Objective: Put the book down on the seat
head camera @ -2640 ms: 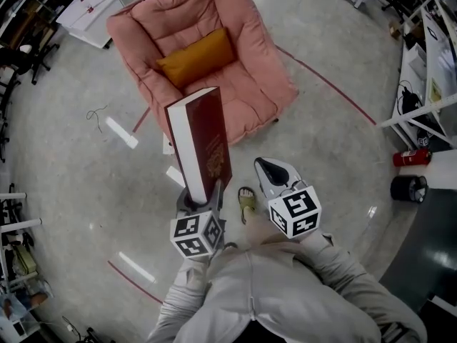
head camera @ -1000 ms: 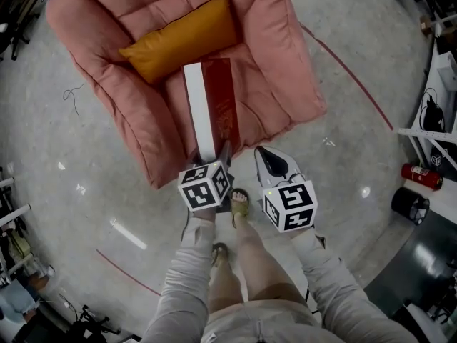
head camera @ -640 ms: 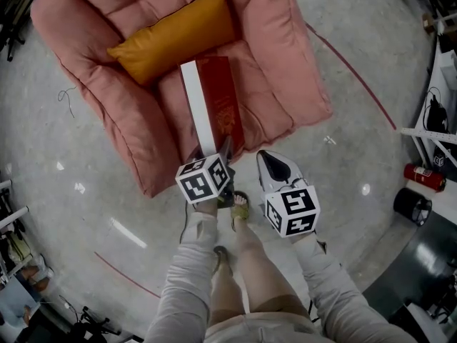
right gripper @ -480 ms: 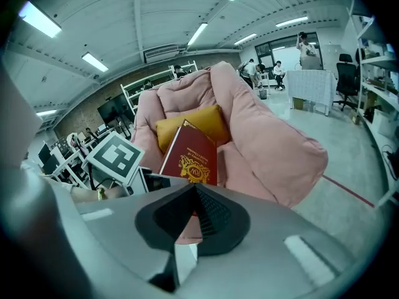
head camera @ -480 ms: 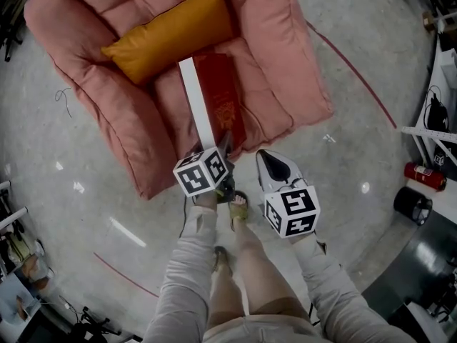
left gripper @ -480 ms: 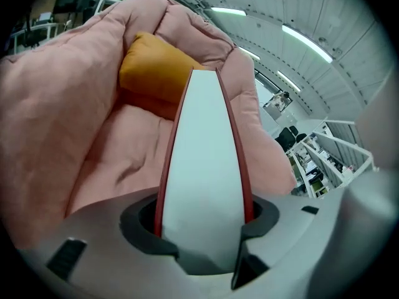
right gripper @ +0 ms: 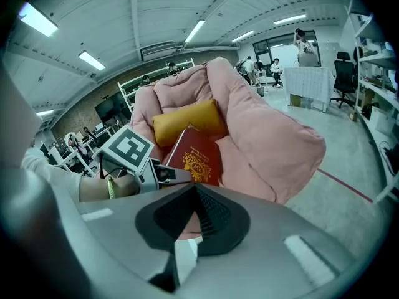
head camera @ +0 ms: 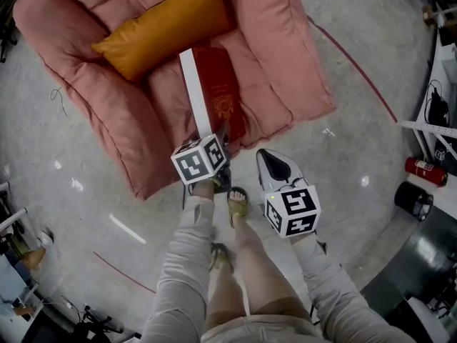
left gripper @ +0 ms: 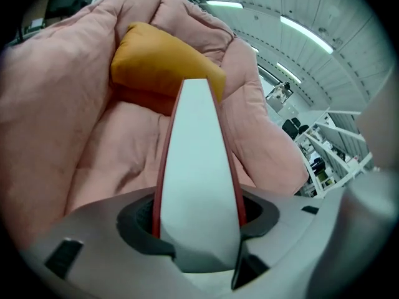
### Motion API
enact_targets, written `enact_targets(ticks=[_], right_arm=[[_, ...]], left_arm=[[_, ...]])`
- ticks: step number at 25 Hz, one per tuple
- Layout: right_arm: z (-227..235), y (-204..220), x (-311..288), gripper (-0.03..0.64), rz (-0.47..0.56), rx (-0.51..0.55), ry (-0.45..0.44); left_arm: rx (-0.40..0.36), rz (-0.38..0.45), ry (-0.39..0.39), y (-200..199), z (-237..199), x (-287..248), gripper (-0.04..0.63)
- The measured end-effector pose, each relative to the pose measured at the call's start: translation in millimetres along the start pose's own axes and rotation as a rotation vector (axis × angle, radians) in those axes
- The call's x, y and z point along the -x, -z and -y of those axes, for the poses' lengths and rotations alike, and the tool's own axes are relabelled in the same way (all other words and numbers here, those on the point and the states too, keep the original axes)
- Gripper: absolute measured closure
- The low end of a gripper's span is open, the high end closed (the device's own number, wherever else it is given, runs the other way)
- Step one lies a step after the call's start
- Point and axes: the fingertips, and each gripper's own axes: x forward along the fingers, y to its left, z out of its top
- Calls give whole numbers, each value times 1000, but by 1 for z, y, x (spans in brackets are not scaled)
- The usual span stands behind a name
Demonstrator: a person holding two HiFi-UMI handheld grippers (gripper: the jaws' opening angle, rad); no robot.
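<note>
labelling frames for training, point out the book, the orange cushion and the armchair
book (head camera: pixel 223 95), head view, red cover
orange cushion (head camera: pixel 156 26), head view, its middle
armchair (head camera: pixel 285 48), head view, bare padded arm

A dark red book (head camera: pixel 223 98) is showing a gold emblem on its cover and white page edges. It is standing out against a salmon-pink armchair (head camera: pixel 285 63) that is carrying a mustard-orange cushion (head camera: pixel 153 27). A thin red line (head camera: pixel 353 72) is crossing the speckled grey floor (head camera: pixel 371 163).

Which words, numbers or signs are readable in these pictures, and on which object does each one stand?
No words or numbers are readable.
Book: gold emblem on the red cover; any lettering is too small to read.
Marker cubes: black-and-white square patterns, no letters.
Fire extinguisher: any print is too small to read.
</note>
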Motion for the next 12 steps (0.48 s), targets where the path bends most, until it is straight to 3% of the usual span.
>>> enact_targets(ticks=[3,12], right_arm=[[-4,-3,1,617,5,-1,-4],[-17,-21,7,617,25,17,-21]], left_arm=[[-59,5,-41,-4,-5,8,324],[-88,6,-111,-2,-21,32,264]])
